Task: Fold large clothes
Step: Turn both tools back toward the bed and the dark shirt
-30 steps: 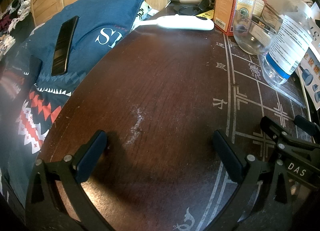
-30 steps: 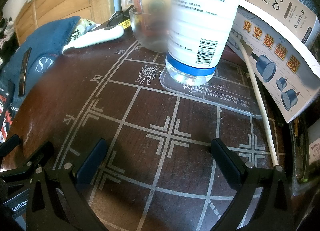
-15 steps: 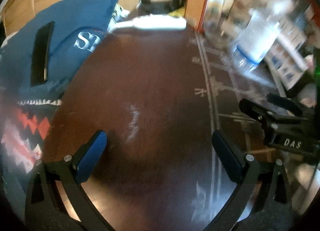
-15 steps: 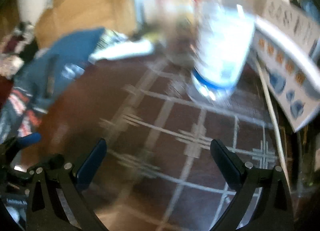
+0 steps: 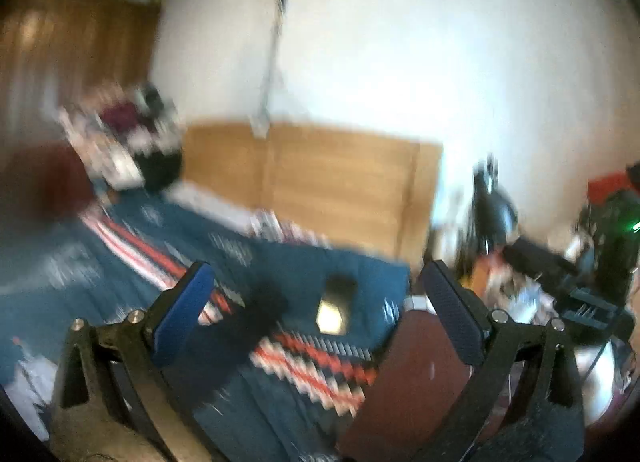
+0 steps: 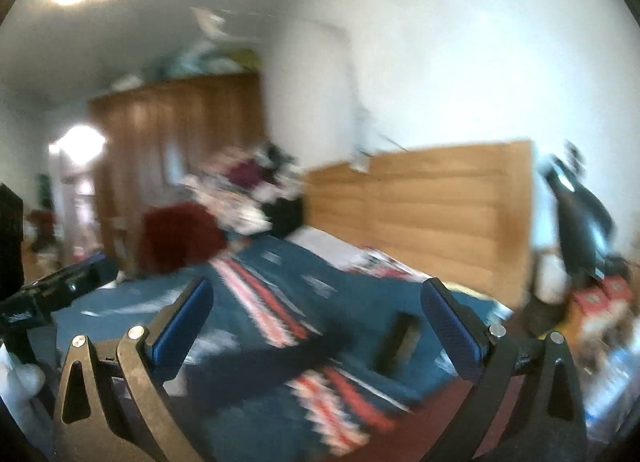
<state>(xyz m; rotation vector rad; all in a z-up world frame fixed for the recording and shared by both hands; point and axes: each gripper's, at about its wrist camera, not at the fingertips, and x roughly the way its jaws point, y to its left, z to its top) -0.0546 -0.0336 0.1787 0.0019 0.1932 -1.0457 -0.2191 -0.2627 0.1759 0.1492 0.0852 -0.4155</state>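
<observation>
Both tools were up in the air and pointed across the room, and everything beyond them smeared with motion blur. The left gripper (image 5: 316,322) had its blue pads spread wide with nothing between them; the right gripper (image 6: 316,322) was the same, wide apart and empty.

Just under the left tool's right-hand finger sat a corner of the dark table (image 5: 404,382). Past that edge, below and ahead of both tools, lay the bed with its blue patterned cover (image 6: 280,302), red and white zigzag bands running across it away from the viewer. A dark flat thing, a phone (image 5: 336,308) by my guess, lay on the cover almost dead centre between the left pads; in the right view it (image 6: 402,336) sat nearer the right-hand pad.

As for clothes to fold, the only candidate I could make out was a heap (image 6: 248,189) at the far end of the bed, up and to the left of both tools, with something maroon on top. It was too blurred to tell garments apart or how any one lay. The left tool (image 6: 52,294) showed at the left edge of the right view, so I judged it the nearer to that heap, though neither was close. Behind stood a wooden headboard (image 5: 340,185) and wardrobe (image 6: 180,149).
</observation>
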